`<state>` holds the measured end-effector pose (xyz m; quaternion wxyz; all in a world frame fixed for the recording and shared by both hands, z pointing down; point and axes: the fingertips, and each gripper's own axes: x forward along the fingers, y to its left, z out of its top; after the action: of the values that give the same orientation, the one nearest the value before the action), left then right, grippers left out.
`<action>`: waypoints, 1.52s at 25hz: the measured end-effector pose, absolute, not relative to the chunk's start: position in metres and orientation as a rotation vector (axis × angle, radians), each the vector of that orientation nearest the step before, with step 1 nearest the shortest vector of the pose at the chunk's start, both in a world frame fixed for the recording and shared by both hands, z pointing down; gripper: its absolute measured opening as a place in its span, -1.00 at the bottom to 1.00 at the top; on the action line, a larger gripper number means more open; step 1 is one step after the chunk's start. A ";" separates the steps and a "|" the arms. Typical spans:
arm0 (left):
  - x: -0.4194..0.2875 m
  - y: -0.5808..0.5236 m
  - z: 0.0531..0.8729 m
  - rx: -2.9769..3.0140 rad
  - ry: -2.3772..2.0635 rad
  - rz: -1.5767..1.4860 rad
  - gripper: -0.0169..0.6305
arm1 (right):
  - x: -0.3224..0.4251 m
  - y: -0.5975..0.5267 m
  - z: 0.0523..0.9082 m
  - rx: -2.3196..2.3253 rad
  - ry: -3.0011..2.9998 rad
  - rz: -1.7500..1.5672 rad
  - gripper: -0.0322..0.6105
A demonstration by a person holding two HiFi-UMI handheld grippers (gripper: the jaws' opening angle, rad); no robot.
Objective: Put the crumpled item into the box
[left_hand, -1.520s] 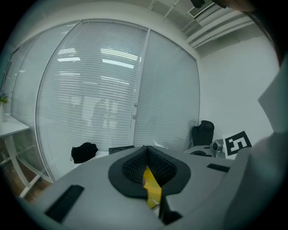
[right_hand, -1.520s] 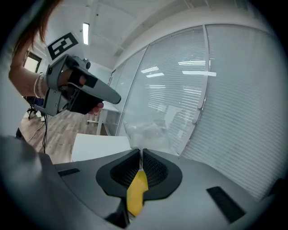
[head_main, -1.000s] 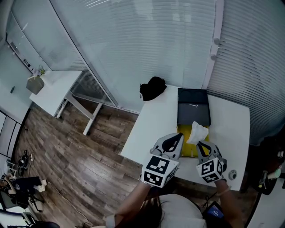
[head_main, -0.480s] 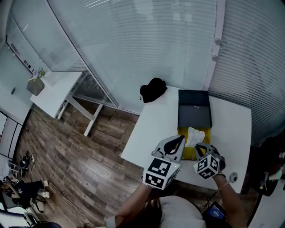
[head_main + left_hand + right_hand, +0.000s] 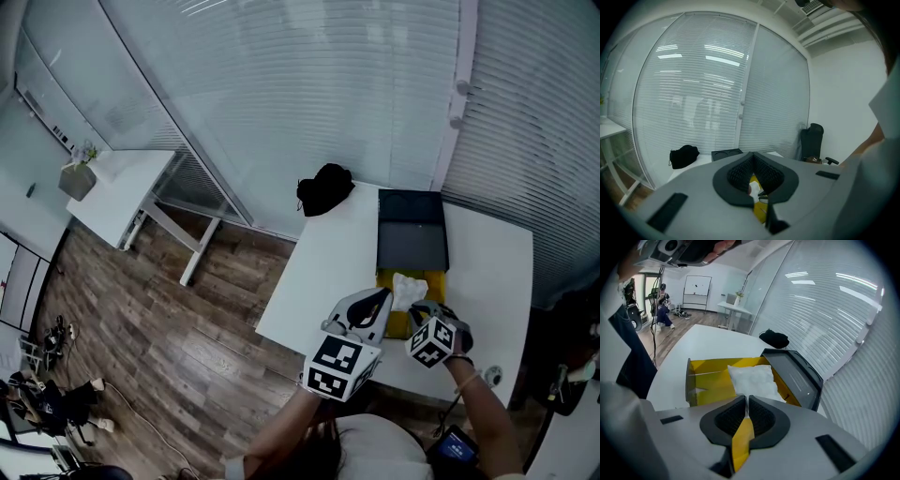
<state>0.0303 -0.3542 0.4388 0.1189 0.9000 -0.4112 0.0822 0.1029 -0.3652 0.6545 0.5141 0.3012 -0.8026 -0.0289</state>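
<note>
1. A yellow box is seen on the white desk, close to the near edge. Its black lid is folded back on the far side, so the inside is open from above.
2. The crumpled item, a white wad, is found mostly inside the box, toward the far side by the lid. Its near end runs up into the right tool.
3. The right tool is closed narrowly on that near end. The grip is judged to be there so that the wad can be lowered and pressed in rather than dropped.
4. The left tool is held just beside the box's left wall. Its pads are brought together with nothing plainly pinched, and only yellow and white are glimpsed through the slit. It is probably placed there to steady the box.
5. The task is judged nearly done, with only the release not yet made.
6. A black bag lies at the far left corner of the desk, well apart from the box.
</note>
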 end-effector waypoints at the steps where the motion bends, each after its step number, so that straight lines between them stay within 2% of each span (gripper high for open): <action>1: 0.030 -0.354 0.439 2.633 -1.199 0.243 -0.90 | 0.103 -0.366 0.657 0.716 -1.924 -0.060 -0.76; 15: 0.030 -0.353 0.444 2.611 -1.211 0.260 -0.90 | 0.106 -0.370 0.680 0.625 -1.874 0.034 -0.73; 21: 0.027 -0.349 0.446 2.595 -1.223 0.263 -0.90 | 0.104 -0.368 0.683 0.618 -1.882 0.067 -0.61; 29: 0.027 -0.342 0.445 2.609 -1.217 0.261 -0.90 | 0.099 -0.367 0.666 0.682 -1.932 0.070 -0.57; 38: 0.019 -0.338 0.439 2.600 -1.256 0.228 -0.90 | 0.098 -0.363 0.627 0.869 -2.049 0.125 -0.61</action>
<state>0.0194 -0.3381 0.4391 0.1222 0.8909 -0.4305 0.0782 0.0984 -0.3635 0.6274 0.4404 0.3501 -0.8252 0.0501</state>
